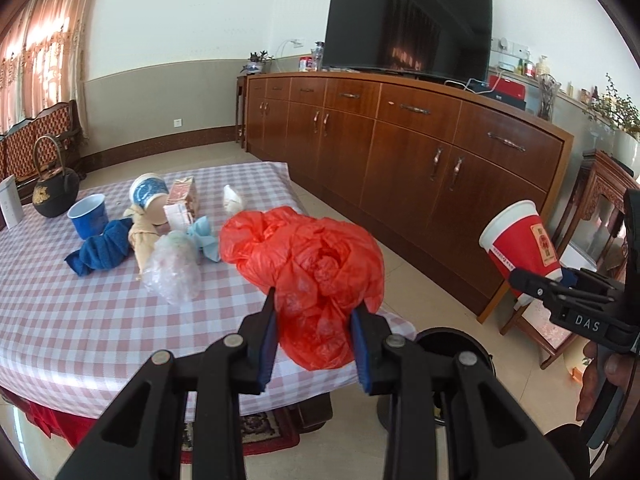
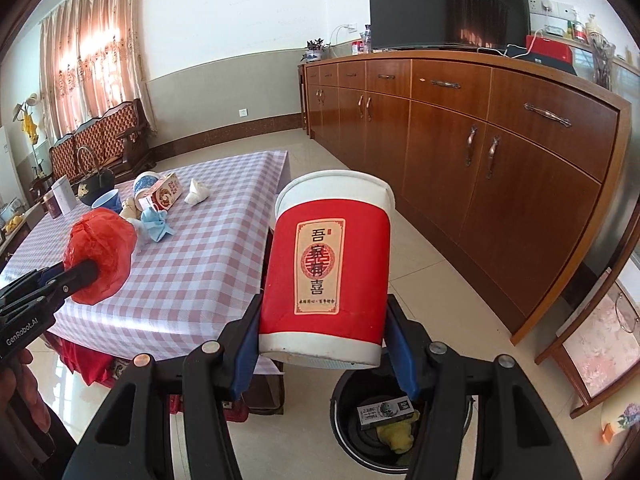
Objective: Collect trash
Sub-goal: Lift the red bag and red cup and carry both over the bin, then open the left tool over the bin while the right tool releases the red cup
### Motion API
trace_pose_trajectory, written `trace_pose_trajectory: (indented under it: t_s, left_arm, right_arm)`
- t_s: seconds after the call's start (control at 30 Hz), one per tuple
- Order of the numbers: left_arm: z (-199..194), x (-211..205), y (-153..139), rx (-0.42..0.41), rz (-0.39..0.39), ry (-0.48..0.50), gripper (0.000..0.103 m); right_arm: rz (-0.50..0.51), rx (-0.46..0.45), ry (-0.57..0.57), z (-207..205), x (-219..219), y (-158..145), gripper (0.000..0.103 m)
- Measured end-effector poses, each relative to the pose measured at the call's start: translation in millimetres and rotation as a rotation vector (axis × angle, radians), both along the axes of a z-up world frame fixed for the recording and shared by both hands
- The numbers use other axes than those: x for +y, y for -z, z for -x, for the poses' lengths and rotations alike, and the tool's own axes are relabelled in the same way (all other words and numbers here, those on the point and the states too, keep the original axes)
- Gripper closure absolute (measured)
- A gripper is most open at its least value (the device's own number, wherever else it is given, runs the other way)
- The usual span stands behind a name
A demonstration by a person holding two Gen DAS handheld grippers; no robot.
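My left gripper (image 1: 314,334) is shut on a crumpled red plastic bag (image 1: 312,268), held above the near corner of the checked table (image 1: 80,320); the bag also shows in the right wrist view (image 2: 100,256). My right gripper (image 2: 324,340) is shut on a red and white paper cup (image 2: 328,272), held over a black trash bin (image 2: 348,424) on the floor; the cup also shows in the left wrist view (image 1: 520,244). The bin holds a small box (image 2: 384,410) and yellow scraps. More trash lies on the table: a clear bag (image 1: 174,266), blue tissue (image 1: 206,240), a carton (image 1: 182,200).
On the table also stand a blue cup (image 1: 89,214), a tipped bowl cup (image 1: 148,194), a blue cloth (image 1: 102,252), a black kettle (image 1: 54,194). A long wooden sideboard (image 1: 400,148) with a TV (image 1: 408,24) runs along the right. A small wooden stand (image 1: 600,208) is at far right.
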State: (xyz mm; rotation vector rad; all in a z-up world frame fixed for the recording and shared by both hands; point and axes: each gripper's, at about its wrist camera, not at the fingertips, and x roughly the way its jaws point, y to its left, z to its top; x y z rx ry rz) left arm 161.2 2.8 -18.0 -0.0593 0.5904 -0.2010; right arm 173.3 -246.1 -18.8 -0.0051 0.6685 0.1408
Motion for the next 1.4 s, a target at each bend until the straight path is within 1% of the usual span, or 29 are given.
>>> trace_pose_trajectory:
  t_s: [0.17,0.37,0.7,0.93,1.1,1.27,1.4]
  left_arm:
    - [3,-29,3,-0.002,-0.009,0.067,0.069]
    - [1,-60,10,0.016,-0.020,0.150,0.069]
    - [-2,-103,28,0.072,-0.025,0.263,0.069]
    - [-3,-135,51,0.134,-0.035,0.332,0.069]
    - [-8,-157,70,0.181,-0.047,0.367,0.069]
    - [-15,-173,87,0.227,-0.055,0.392,0.069]
    - [-24,-186,103,0.269,-0.060,0.417,0.069]
  right_arm:
    - [0.003,-0.004,0.048,14,-29,1,0.044]
    - [0.008,0.008,0.099,26,-56,9,0.044]
    - [0.026,0.045,0.152,37,-90,24,0.044]
    - [0.028,0.090,0.158,40,-111,51,0.044]
    - [0.039,0.130,0.137,37,-121,72,0.044]
    - [0.050,0.169,0.115,28,-132,94,0.044]
    - [0.071,0.218,0.073,17,-139,117,0.044]
